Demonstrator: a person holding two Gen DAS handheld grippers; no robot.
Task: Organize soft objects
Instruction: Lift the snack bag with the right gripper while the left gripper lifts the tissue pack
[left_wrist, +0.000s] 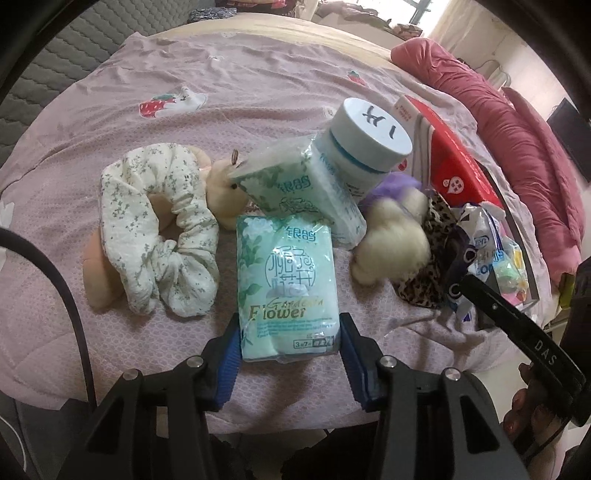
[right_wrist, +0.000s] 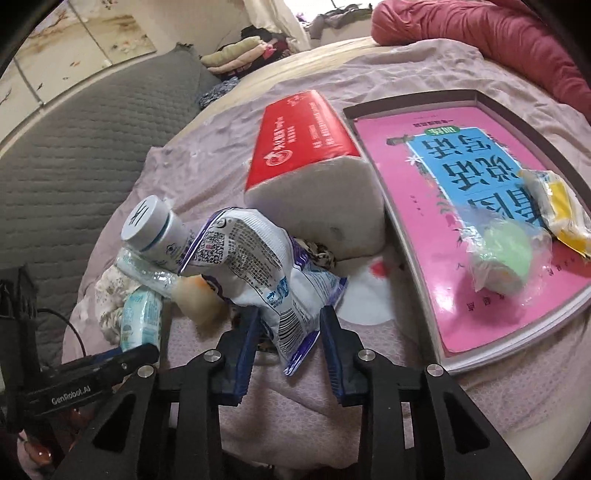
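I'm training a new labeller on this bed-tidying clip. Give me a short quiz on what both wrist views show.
1. True or false: the left claw brackets a green tissue pack.
2. What sits between the right claw's fingers? A) white-and-purple bag B) red tissue pack C) jar
3. Name the tray's wrapped items.

Key: 1 true. 2 A, the white-and-purple bag. 3 a green ball and a yellow packet.

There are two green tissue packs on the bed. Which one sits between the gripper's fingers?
The flat pack printed "Flower", lying between the left gripper's blue pads. The other pack lies farther off, tilted against the white jar.
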